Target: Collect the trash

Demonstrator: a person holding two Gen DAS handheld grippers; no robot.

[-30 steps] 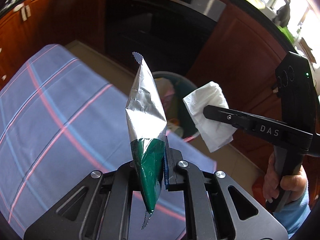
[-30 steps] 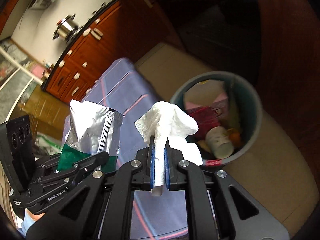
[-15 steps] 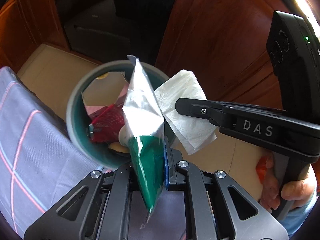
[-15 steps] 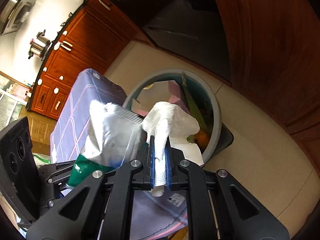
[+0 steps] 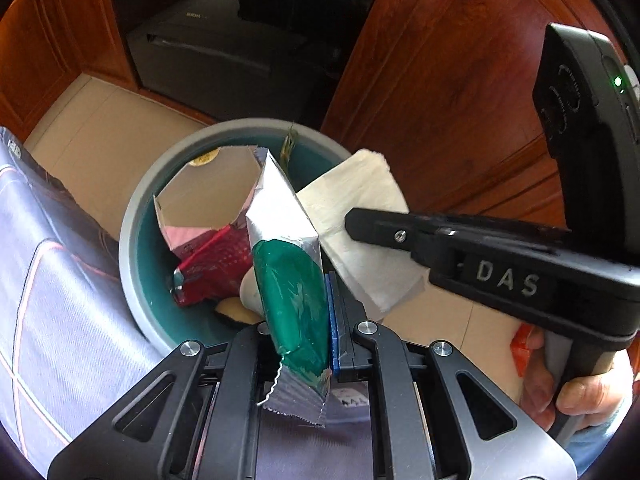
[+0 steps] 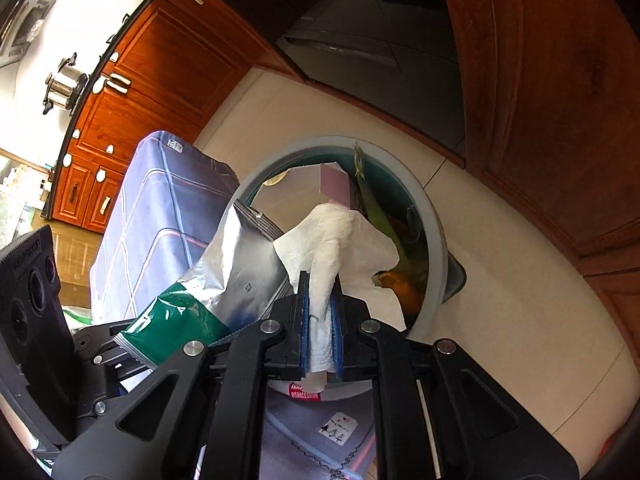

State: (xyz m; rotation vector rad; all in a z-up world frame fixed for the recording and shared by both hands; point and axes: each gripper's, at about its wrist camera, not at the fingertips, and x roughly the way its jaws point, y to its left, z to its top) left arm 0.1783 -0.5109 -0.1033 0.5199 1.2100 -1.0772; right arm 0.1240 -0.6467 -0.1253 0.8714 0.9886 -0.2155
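- The round grey waste bin with a teal inside (image 5: 132, 240) stood on the pale floor directly below and ahead of both grippers, already part full.
- The left gripper (image 5: 296, 320) pinched a tall silver-and-green foil snack pouch (image 5: 288, 264), long axis upright, over the bin's near rim.
- The right gripper (image 6: 320, 332) hung just beside it; its jaws were opening, the crumpled white paper napkin (image 6: 340, 240) between the blue pads (image 6: 305, 328).
- A pink carton (image 5: 208, 196) and a red wrapper (image 5: 212, 268) lay inside; nothing blocked the drop.
- A purple striped cloth (image 5: 60, 320) lay alongside.
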